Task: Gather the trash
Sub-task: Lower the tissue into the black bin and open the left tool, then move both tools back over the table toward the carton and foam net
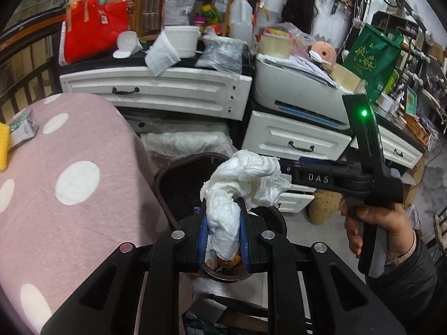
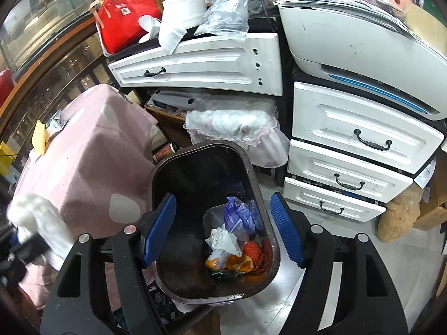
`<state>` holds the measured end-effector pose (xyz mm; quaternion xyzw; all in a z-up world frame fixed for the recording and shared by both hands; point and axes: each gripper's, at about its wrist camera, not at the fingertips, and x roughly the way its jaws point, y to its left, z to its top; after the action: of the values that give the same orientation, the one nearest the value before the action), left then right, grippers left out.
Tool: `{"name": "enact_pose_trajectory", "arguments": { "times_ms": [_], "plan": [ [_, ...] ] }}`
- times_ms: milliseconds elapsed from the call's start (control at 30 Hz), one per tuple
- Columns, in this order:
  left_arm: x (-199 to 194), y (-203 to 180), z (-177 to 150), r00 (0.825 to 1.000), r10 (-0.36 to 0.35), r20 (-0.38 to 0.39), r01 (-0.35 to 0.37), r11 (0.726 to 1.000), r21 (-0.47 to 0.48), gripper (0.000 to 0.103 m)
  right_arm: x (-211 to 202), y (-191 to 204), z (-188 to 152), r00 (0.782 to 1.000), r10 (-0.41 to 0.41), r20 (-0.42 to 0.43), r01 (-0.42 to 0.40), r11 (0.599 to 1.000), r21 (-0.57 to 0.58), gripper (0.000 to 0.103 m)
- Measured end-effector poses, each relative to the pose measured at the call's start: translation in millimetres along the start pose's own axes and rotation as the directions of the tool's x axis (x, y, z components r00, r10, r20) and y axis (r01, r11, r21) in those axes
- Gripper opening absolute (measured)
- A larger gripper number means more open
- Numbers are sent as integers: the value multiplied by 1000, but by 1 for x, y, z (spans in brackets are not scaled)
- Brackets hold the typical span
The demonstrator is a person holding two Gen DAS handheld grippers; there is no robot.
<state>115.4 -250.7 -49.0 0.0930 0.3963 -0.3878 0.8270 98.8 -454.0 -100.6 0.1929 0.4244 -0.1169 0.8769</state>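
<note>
tissue [image 1: 240, 192] hiding most of bin [image 1: 178, 178]

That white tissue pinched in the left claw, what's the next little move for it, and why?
Probably open the left gripper and let the tissue drop. The tissue is clamped between the blue pads, and the left wrist view shows the bin below it, with trash visible under the fingers. The right gripper is open and empty above the bin, so nothing seems to block the fall.

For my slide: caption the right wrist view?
Open right hand-held gripper hovers over the trash-filled bin.
</note>
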Motion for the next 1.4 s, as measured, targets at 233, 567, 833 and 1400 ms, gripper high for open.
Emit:
{"name": "enact_pose_trajectory", "arguments": {
  "times_ms": [233, 567, 833, 1400],
  "plan": [
    [24, -10, -7, 998, -1, -66, 4, 999, 46, 19, -2, -8, 1, 1000, -7, 5, 7, 1000, 19, 70],
    [51, -13, -13, 991, 13, -137, -1, 996, 87, 19, 0, -13, 0, 1000, -15, -1, 15, 999, 33, 70],
    [54, -14, -17, 992, -15, -123, 27, 995, 93, 76, -2, -17, 1, 1000, -22, 9, 22, 999, 49, 76],
    [15, -12, -12, 999, -31, -43, 34, 996, 77, 97, -20, -5, 7, 996, -15, 83, 12, 999, 42, 86]
  ]
}}
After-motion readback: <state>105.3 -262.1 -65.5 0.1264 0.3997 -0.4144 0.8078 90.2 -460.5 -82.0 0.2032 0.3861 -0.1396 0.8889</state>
